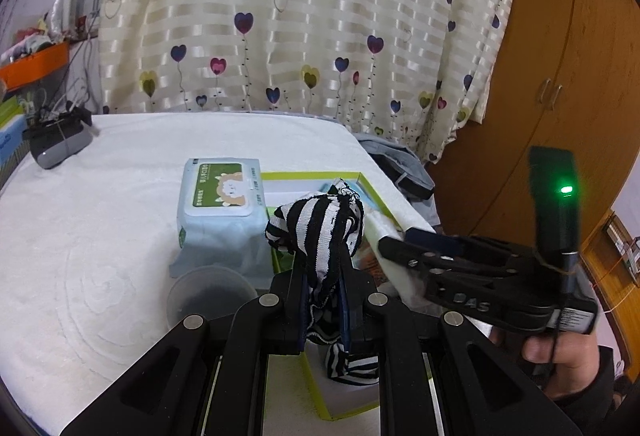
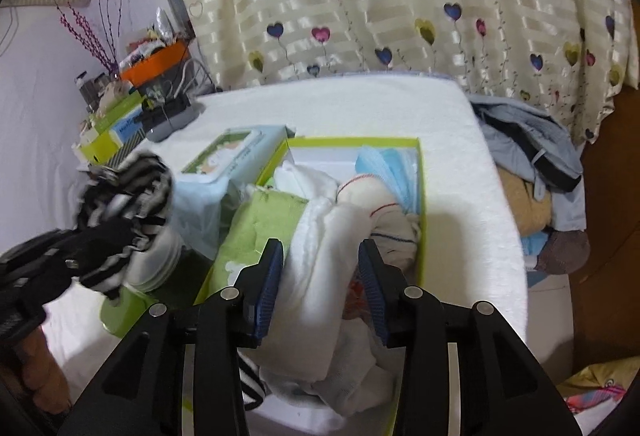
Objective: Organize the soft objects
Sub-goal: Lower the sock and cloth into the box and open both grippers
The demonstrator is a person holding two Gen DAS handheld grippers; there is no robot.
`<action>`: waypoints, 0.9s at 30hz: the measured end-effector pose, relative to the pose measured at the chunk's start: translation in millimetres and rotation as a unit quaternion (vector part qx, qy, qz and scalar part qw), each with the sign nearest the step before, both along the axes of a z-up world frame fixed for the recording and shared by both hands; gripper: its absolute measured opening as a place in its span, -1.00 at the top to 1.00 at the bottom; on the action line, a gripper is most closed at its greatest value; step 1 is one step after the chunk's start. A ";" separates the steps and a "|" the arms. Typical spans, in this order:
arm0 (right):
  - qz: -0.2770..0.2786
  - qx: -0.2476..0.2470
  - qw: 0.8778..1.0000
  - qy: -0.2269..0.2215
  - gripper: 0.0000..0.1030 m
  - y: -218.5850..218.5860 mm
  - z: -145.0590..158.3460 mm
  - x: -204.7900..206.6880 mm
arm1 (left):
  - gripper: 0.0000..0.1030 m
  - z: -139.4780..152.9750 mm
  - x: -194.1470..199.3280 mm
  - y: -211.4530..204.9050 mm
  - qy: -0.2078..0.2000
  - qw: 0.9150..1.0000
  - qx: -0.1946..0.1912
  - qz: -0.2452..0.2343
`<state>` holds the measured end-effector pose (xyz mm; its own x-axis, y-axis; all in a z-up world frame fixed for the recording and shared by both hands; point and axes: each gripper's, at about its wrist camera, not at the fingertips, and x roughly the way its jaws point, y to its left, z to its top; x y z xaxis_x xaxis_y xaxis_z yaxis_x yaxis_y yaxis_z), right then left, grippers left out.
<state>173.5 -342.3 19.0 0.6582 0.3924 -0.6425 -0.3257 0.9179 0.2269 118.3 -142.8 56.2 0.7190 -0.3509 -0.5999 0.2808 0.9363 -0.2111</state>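
Left gripper (image 1: 322,276): clamped on a black-and-white striped sock (image 1: 316,224);
Right gripper (image 2: 322,276): jaws spread, white cloth (image 2: 320,256) between, over lime-edged box (image 2: 356,143)

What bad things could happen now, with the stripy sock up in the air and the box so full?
1. The striped sock is pinched by the left gripper with a long tail dangling; it might snag on the green box rim going in.
2. The box is heaped. The white cloth sits between the right gripper's open jaws and bulges over the edge, so it could slide out.
3. The two grippers are close and could bump.
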 end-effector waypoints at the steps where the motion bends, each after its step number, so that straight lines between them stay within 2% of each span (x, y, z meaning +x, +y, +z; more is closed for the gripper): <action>1: -0.003 0.004 1.000 -0.005 0.21 -2.7 3.1 -3.3 | 0.78 -0.4 0.3 -2.3 0.000 1.000 0.000 -0.002; 14: -0.034 0.035 0.999 -0.009 0.21 -33.1 9.2 -22.8 | 0.78 -24.5 30.2 -42.2 0.022 0.999 0.020 -0.036; 21: -0.031 0.038 0.999 -0.008 0.21 -37.0 8.1 -22.9 | 0.77 -46.1 46.4 -54.5 0.053 0.997 0.036 -0.041; 25: -0.030 0.042 0.999 -0.012 0.21 -36.1 9.8 -25.4 | 0.32 -37.3 40.3 -48.6 0.040 0.998 0.028 -0.033; 27: -0.028 0.042 0.999 -0.016 0.21 -34.0 11.7 -28.7 | 0.25 -31.0 35.1 -45.7 0.033 0.999 0.023 -0.033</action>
<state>144.8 -376.3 30.8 0.7003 0.4055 -0.5875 -0.2820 0.9132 0.2942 153.5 -188.5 25.2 0.6533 -0.3674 -0.6620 0.3284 0.9254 -0.1894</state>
